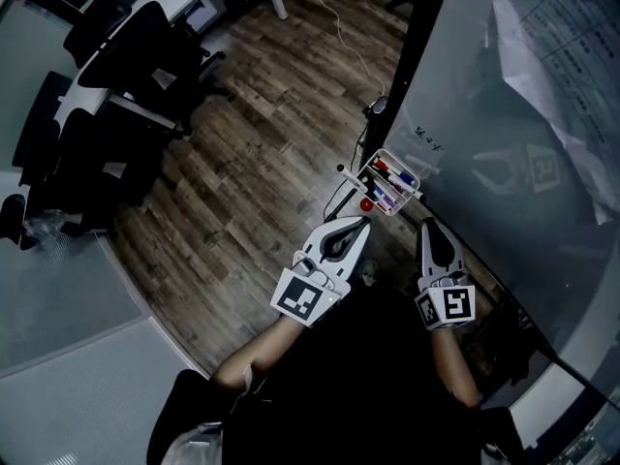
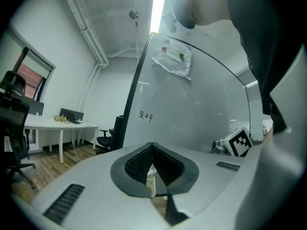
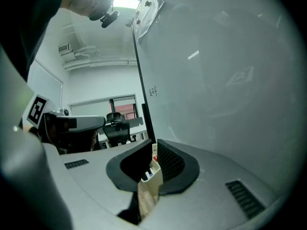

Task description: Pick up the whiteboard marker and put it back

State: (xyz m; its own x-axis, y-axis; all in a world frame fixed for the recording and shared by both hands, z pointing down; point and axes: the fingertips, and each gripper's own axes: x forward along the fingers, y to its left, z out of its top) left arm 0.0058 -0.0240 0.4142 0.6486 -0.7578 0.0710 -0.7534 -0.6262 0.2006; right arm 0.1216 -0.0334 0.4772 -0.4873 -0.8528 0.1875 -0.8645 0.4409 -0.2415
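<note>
White marker tray (image 1: pixel 384 153) of whiteboard markers (image 1: pixel 391 184) lies at 11 o'clock from my right gripper (image 1: pixel 427 225). It and my left gripper (image 1: pixel 359 225) are both closed and empty. Open right jaws before reaching in.

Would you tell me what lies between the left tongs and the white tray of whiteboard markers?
The head view shows a small red round object between the left tongs and the white marker tray; otherwise just wooden floor.

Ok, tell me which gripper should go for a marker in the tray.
Right, probably. The right gripper points straight at the tray, with the markers showing ahead; the left gripper sits off its corner. Both are shut.
</note>
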